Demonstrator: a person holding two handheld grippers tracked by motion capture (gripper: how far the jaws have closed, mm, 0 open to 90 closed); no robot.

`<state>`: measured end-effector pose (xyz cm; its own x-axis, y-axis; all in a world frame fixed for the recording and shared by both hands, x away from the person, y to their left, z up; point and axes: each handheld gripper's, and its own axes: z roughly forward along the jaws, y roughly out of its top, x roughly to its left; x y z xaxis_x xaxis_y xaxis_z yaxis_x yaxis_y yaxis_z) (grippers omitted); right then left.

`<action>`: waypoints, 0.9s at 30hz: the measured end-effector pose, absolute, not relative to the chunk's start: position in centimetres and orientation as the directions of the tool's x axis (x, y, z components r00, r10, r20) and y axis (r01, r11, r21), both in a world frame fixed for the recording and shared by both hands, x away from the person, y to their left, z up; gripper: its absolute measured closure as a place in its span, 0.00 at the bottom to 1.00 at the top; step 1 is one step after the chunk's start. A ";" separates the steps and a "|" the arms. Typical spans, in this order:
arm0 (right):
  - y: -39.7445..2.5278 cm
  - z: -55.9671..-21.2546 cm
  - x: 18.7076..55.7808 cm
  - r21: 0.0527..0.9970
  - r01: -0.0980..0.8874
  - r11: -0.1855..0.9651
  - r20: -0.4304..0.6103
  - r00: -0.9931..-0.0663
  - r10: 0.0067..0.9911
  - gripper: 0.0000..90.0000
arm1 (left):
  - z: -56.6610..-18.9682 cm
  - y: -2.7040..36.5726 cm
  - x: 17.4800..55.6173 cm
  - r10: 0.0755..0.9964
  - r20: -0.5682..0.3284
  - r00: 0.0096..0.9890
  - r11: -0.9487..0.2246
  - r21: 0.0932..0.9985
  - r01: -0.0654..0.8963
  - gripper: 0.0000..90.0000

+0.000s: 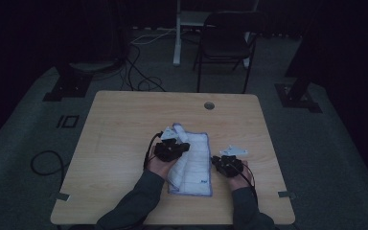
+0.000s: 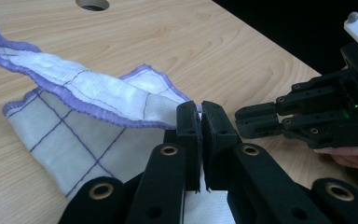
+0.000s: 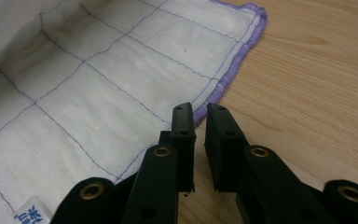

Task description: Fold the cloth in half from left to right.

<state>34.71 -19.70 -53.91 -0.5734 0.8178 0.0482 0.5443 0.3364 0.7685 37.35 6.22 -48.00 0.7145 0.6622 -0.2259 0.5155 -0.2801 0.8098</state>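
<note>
A pale wood bench [image 1: 124, 124] sits mid-frame in a dark room, a chair [image 1: 225, 43] at top. The left gripper's [image 2: 200, 112] fingers are clamped on the cloth [image 1: 194, 158]; the right gripper's [image 3: 200, 114] fingers are slightly apart.

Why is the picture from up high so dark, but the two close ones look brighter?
The high view is dim all over: the floor and chair fade into black, and the cloth is the brightest thing. The left gripper view is brighter, with soft glare on the table and sharp jaws. The right gripper view shows the cloth's stitching clearly, with a soft shadow at top left.
</note>
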 end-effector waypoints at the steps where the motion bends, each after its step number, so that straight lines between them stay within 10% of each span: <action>1: -19.7 -53.9 34.7 0.768 0.545 0.336 0.048 -0.573 0.818 0.92 | -48.1 6.1 37.4 0.662 -0.229 0.714 -0.279 0.809 0.518 0.97; 27: -19.9 -53.9 34.7 0.768 0.546 0.335 0.046 -0.569 0.821 0.93 | -49.3 3.9 38.5 0.641 -0.248 0.726 -0.294 0.795 0.531 0.97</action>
<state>34.72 -19.89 -53.92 -0.5685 0.8214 0.0459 0.5462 0.3352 0.7676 38.46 3.92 -49.35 0.7262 0.6413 -0.2477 0.5308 -0.2941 0.7949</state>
